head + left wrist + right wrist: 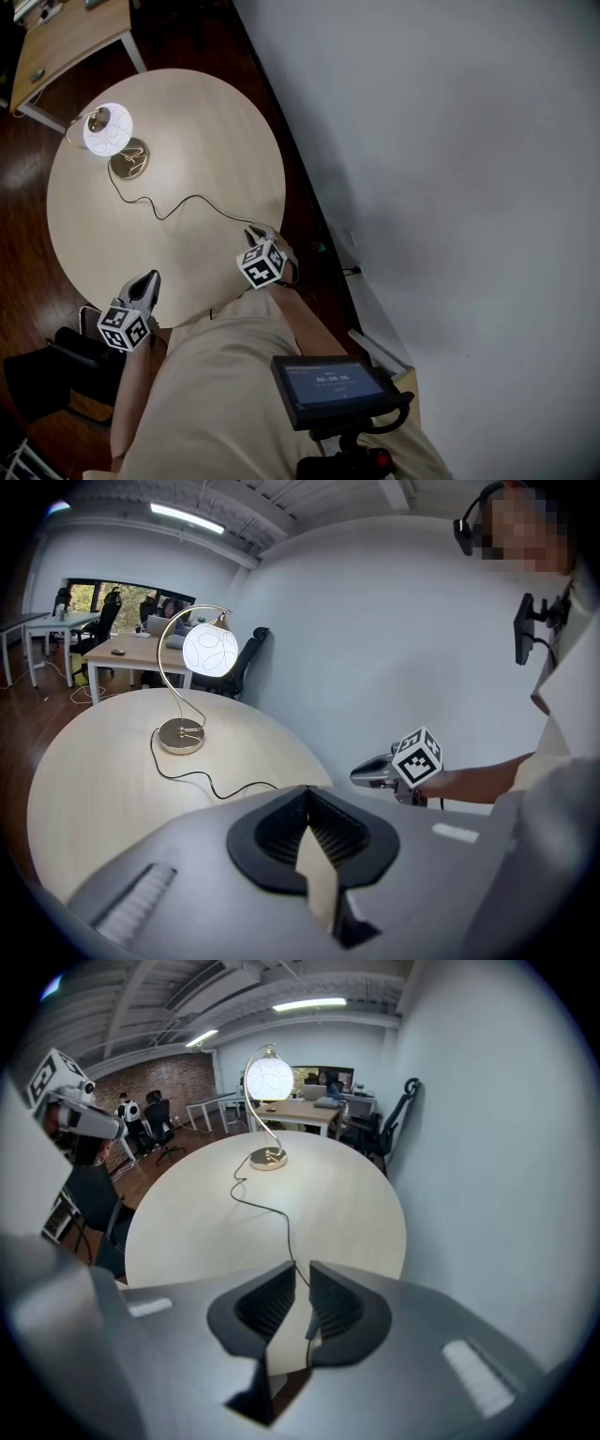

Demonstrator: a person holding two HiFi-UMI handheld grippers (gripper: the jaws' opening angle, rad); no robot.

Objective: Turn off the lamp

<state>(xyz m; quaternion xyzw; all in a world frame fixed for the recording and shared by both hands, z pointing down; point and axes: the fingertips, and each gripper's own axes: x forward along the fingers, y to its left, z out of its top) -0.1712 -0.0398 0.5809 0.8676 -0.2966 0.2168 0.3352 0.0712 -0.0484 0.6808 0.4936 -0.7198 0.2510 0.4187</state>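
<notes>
White-glowing lamp point(108, 129), black cord point(187, 201), pale-wood table point(211, 131)

The head camera looks steeply down from above the person onto the round table point(216, 122). The cameras on the left gripper point(150, 277) and right gripper point(254, 231) sit low at the table's near edge, facing across it, the right tilted further down. All three views share the table, lamp point(108, 129) and cord point(187, 201).

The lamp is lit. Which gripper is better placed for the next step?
Right, probably. The right gripper hangs over the cord that runs to the lamp, jaws slightly apart; the left gripper sits shut at the near edge of the table, away from it.
</notes>
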